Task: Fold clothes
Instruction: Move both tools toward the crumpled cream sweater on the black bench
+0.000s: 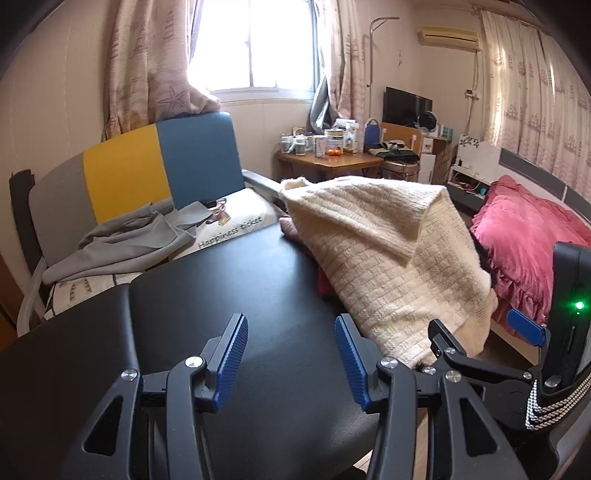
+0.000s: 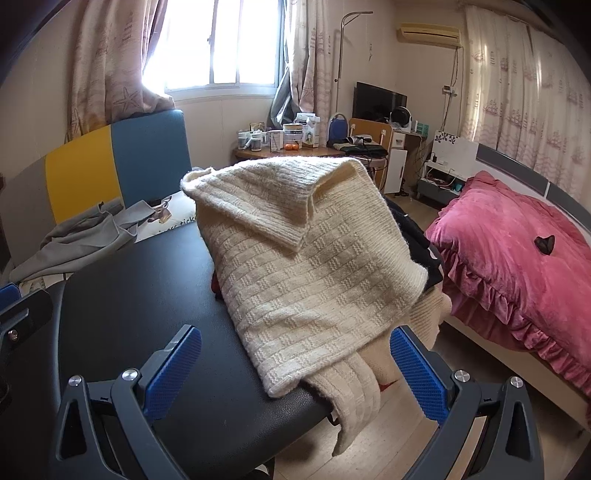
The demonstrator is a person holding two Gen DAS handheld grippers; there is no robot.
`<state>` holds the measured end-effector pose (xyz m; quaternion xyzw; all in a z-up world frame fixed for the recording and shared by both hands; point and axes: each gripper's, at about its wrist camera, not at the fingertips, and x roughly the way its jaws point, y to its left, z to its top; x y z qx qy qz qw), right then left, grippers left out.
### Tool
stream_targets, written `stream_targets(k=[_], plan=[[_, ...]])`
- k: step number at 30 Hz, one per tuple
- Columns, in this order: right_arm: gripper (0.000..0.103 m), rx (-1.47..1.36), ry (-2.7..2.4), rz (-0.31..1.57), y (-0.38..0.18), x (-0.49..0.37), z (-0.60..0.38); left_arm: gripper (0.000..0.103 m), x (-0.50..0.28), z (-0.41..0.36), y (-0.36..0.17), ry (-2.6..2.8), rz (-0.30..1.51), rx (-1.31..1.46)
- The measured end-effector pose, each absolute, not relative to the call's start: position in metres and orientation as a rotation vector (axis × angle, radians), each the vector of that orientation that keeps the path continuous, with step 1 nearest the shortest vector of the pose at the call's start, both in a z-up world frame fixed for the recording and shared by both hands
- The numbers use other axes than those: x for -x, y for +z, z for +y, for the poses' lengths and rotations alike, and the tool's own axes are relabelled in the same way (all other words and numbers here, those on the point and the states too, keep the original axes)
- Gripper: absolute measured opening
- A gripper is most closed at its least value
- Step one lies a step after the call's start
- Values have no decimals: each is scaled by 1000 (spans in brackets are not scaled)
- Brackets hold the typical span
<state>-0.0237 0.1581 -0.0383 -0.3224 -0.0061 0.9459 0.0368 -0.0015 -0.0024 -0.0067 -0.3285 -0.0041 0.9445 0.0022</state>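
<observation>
Right claw [image 2: 295, 373] gapes empty around cream sweater's [image 2: 306, 266] near edge.

Blown-out daylight from the window [image 1: 251, 44] — sharp focus, fisheye-bent edges, dark corners.

There are two grippers, the left gripper [image 1: 291, 358] and the right gripper [image 2: 295, 373], each with two blue pads and both with jaws apart and nothing between them. On the one black table [image 2: 147, 295] lies one cream knitted sweater [image 2: 306, 266], and behind it stands one sofa [image 1: 147, 173] with three colour panels, grey, yellow and blue, carrying one grey garment [image 1: 122, 240]. I count also one window [image 2: 221, 44], one television [image 2: 380, 101], one air conditioner [image 2: 428, 33], one pink bedcover [image 2: 517, 266] and two oranges [image 2: 291, 147] on one wooden desk [image 1: 332, 160].
</observation>
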Motion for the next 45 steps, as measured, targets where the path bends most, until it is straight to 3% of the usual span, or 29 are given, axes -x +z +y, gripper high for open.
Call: stream_targets(k=[6, 8, 14, 18, 21, 23, 25, 27, 32, 35, 38, 40, 43, 45], plan=[[103, 1038, 2913, -7, -47, 24, 152, 56, 4, -16, -27, 2870, -122, 1106], [103, 1117, 2954, 96, -54, 27, 157, 56, 1, -35, -46, 2816, -204, 1158], [103, 1370, 3151, 691, -77, 26, 170, 56, -33, -103, -115, 2851, -195, 1352], [103, 1497, 3179, 1026, -88, 29, 181, 56, -72, -172, -149, 2898, -332, 1413], [103, 1342, 3258, 1028, -69, 32, 193, 55, -96, -217, -166, 2953, -452, 1484], [103, 1395, 3212, 837, -64, 46, 195, 55, -105, -237, -173, 2969, -512, 1523], [103, 1471, 3134, 849, -61, 69, 208, 55, -113, -248, -177, 2980, -560, 1554], [103, 1311, 3106, 943, -49, 83, 230, 55, -118, -253, -182, 2957, -620, 1578], [103, 1046, 3004, 877, -23, 122, 260, 55, -104, -244, -189, 2891, -619, 1630], [103, 1041, 2944, 899, -25, 160, 272, 55, -83, -225, -181, 2839, -585, 1582], [93, 1049, 2914, 916, -28, 181, 280, 55, -61, -200, -171, 2800, -506, 1540], [65, 1103, 2935, 922, -33, 205, 268, 55, -48, -180, -167, 2770, -445, 1527], [42, 1157, 2950, 785, -41, 201, 254, 55, -36, -154, -167, 2709, -417, 1521], [40, 1172, 2965, 704, -50, 205, 221, 55, -22, -138, -170, 2659, -429, 1539]])
